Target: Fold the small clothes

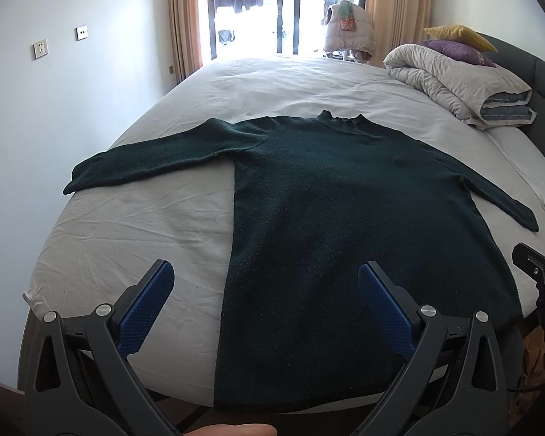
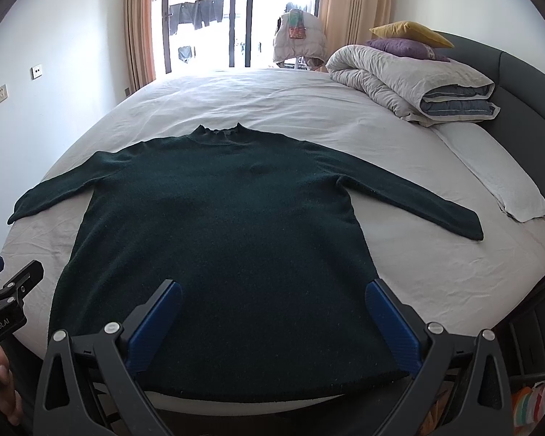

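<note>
A dark green sweater lies flat and face down or up on the bed, collar away from me, both sleeves spread out to the sides; it also shows in the right wrist view. My left gripper is open and empty, above the sweater's lower left hem edge. My right gripper is open and empty, above the hem's right part. The right gripper's tip shows at the right edge of the left view; the left gripper's tip shows at the left edge of the right view.
The bed has a pale grey sheet. A rolled duvet with purple and yellow pillows lies at the far right by the dark headboard. A folded white cloth lies right of the sweater. A window with curtains is behind.
</note>
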The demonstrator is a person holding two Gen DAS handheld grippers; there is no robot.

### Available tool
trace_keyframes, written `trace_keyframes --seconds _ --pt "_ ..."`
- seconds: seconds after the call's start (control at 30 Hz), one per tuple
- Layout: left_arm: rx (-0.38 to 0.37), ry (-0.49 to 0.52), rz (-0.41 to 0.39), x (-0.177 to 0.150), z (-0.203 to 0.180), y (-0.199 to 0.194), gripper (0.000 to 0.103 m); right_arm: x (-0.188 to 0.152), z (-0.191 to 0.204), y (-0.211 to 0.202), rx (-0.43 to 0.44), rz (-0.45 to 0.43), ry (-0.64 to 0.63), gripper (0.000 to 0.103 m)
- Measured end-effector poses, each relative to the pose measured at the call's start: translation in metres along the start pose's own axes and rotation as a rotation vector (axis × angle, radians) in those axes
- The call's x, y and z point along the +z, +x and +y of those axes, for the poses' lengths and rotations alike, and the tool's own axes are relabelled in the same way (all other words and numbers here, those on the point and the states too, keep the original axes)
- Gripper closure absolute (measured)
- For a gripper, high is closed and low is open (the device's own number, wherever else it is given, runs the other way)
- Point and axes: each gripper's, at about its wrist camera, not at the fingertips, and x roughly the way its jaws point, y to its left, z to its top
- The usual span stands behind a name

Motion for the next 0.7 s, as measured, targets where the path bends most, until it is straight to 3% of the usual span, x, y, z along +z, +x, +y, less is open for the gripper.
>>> trace_keyframes --seconds 0.7 --pt "-0.005 0.001 -0.011 0.0017 0.0001 -0.0038 0.000 -0.0033 0.0023 -0.0001 0.001 0.005 -0.004 0.000"
